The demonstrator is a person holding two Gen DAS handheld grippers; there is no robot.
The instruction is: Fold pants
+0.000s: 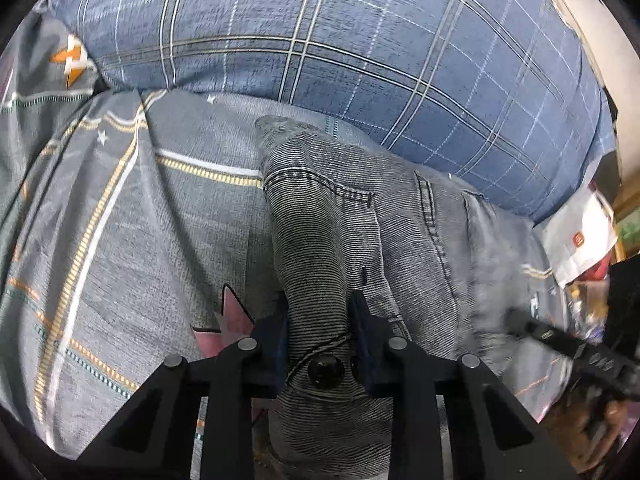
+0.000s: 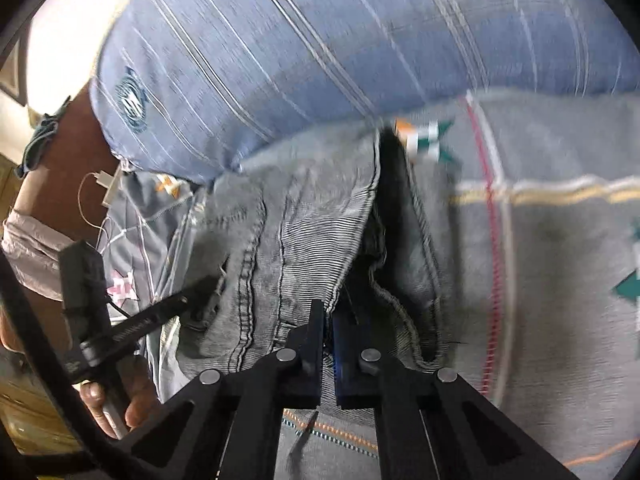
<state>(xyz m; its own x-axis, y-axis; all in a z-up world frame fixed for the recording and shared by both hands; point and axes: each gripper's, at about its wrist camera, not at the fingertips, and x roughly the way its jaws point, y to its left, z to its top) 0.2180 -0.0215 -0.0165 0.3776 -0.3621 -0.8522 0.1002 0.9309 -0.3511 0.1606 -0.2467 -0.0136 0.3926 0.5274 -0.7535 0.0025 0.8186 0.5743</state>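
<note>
Grey-blue jeans point(image 1: 400, 220) lie crumpled on a bed, waist end towards me. In the left wrist view my left gripper point(image 1: 320, 312) is shut on a bunched fold of the waistband, whose dark button point(image 1: 325, 370) sits between the fingers. In the right wrist view the jeans point(image 2: 304, 216) show a seam and an open dark waist gap. There my right gripper point(image 2: 326, 314) is shut on the thin edge of the waistband. One black finger point(image 2: 160, 314) of the left gripper reaches into the cloth at the left, held by a hand point(image 2: 120, 404).
The grey patterned bedsheet point(image 1: 120, 220) spreads left and below the jeans. A big blue checked pillow or quilt point(image 1: 360, 40) rises right behind them. A white bag point(image 1: 576, 236) and clutter sit off the right edge. A white charger cable point(image 2: 104, 184) lies at the left.
</note>
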